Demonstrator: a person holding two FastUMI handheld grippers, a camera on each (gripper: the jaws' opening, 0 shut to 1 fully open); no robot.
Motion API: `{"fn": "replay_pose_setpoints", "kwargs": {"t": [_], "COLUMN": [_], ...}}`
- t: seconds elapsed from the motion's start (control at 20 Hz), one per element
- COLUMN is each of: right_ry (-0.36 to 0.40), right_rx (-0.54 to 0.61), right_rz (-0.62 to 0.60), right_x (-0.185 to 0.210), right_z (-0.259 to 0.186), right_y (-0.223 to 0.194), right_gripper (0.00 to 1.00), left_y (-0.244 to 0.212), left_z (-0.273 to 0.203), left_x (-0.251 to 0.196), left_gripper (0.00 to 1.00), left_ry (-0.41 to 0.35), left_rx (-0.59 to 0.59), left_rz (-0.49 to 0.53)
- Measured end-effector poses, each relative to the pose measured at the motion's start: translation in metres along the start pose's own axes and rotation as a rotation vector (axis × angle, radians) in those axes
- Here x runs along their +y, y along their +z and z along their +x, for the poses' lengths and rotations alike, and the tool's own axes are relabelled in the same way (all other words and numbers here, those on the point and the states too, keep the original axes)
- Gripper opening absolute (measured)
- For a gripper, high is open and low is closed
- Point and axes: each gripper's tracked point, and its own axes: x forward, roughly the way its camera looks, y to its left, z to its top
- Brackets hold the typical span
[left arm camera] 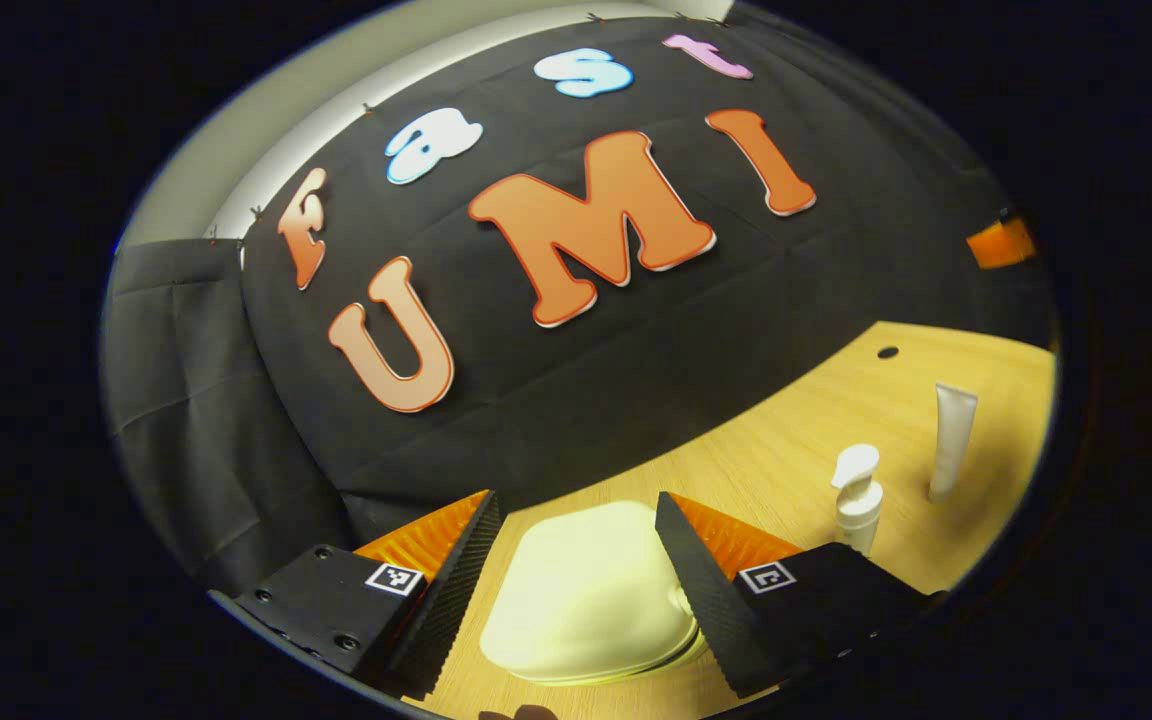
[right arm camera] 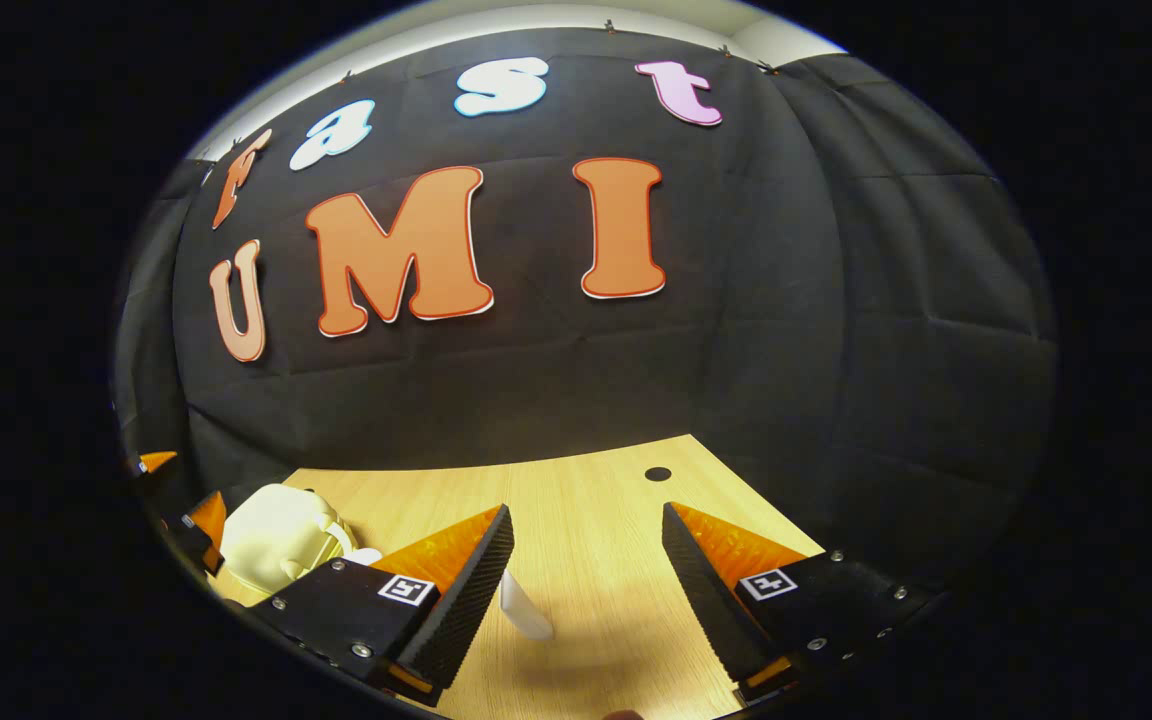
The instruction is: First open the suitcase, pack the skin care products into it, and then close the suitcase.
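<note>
A small cream suitcase (left arm camera: 586, 590) lies shut on the wooden table. My left gripper (left arm camera: 576, 530) stands open right over it, one finger on each side of its far end, neither pressing. To its right stand a white pump bottle (left arm camera: 857, 500) and an upright white tube (left arm camera: 951, 440). In the right gripper view my right gripper (right arm camera: 586, 545) is open above the table; the white tube (right arm camera: 524, 608) pokes up just inside its left finger. The suitcase (right arm camera: 281, 538) sits at the far left there, with the left gripper's orange fingers (right arm camera: 204, 520) beside it.
The wooden table (right arm camera: 596, 500) runs back to the black cloth wall and has a small round hole (right arm camera: 657, 473) near its far edge. An orange object (left arm camera: 1000, 243) shows at the right against the cloth in the left gripper view.
</note>
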Motion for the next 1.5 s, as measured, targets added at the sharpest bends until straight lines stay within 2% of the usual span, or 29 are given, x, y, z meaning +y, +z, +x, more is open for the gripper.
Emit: {"fn": "replay_pose_setpoints", "kwargs": {"t": [0.2, 0.35, 0.6, 0.8, 1.0, 1.15, 1.3, 1.5], "right_ry": [-0.042, -0.078, -0.136, -0.17, -0.183, -0.187, -0.199, -0.216], "right_rx": [0.039, 0.063, 0.11, 0.135, 0.155, 0.172, 0.181, 0.192], "right_rz": [0.007, 0.012, 0.035, 0.039, 0.028, 0.035, 0.041, 0.057], "right_x": [-0.021, -0.038, -0.065, -0.077, -0.082, -0.083, -0.086, -0.092], "right_z": [0.0, -0.002, -0.001, -0.001, 0.001, 0.003, 0.003, 0.004], "right_y": [-0.016, -0.025, -0.043, -0.052, -0.058, -0.064, -0.067, -0.07], "right_gripper": [0.95, 0.95, 0.95, 0.95, 0.95, 0.95, 0.95, 0.95], "left_y": [-0.03, -0.051, -0.087, -0.111, -0.11, -0.115, -0.113, -0.122], "left_z": [0.01, 0.02, 0.039, 0.051, 0.063, 0.073, 0.08, 0.09], "left_x": [-0.04, -0.062, -0.091, -0.104, -0.102, -0.113, -0.122, -0.124], "left_gripper": [0.99, 0.99, 0.99, 0.99, 0.98, 1.0, 0.99, 0.98], "left_ry": [-0.068, -0.088, -0.142, -0.178, -0.149, -0.175, -0.192, -0.207], "left_rx": [0.059, 0.083, 0.137, 0.187, 0.2, 0.206, 0.195, 0.233], "left_rz": [0.118, 0.242, 0.375, 0.405, 0.447, 0.479, 0.556, 0.6]}}
